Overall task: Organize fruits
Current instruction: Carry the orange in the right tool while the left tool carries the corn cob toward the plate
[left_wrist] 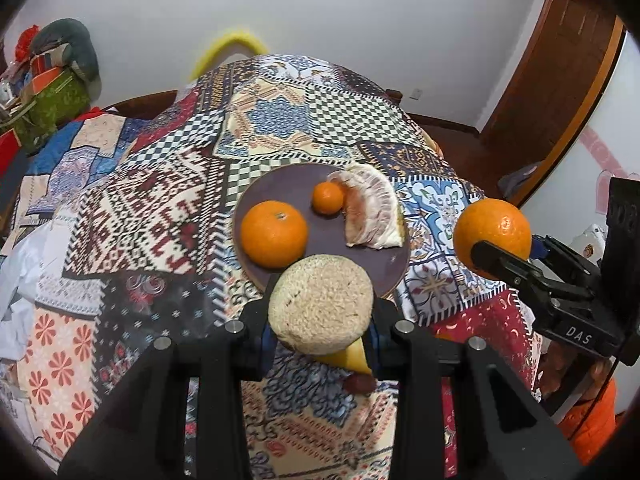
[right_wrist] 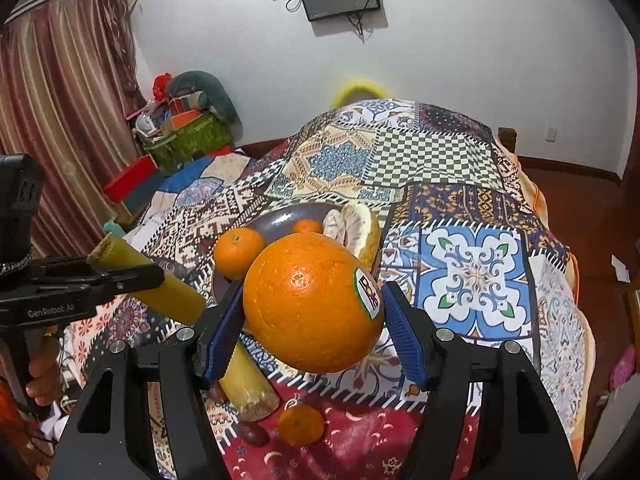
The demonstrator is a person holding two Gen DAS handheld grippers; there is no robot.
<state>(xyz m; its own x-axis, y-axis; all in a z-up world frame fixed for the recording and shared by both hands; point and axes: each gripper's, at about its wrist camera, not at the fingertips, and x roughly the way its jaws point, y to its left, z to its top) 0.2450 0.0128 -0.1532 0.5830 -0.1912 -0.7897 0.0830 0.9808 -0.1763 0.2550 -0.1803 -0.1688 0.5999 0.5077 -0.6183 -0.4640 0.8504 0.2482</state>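
Observation:
A dark purple plate [left_wrist: 320, 240] on the patterned cloth holds a large mandarin [left_wrist: 274, 233], a small mandarin [left_wrist: 328, 198] and a peeled pomelo wedge [left_wrist: 370, 212]. My left gripper [left_wrist: 320, 330] is shut on a sugarcane stick [left_wrist: 320, 304], held end-on just before the plate's near rim; it also shows in the right wrist view [right_wrist: 148, 280]. My right gripper [right_wrist: 314, 322] is shut on a big stickered orange [right_wrist: 314, 304], held above the cloth right of the plate [right_wrist: 276, 218]; it also shows in the left wrist view [left_wrist: 494, 234].
On the cloth below my right gripper lie a second sugarcane piece [right_wrist: 248, 384], a small mandarin [right_wrist: 301, 425] and a dark red fruit [right_wrist: 253, 434]. Boxes and bags [right_wrist: 180, 132] are piled at the far left. The cloth's right edge [right_wrist: 576, 280] drops to the floor.

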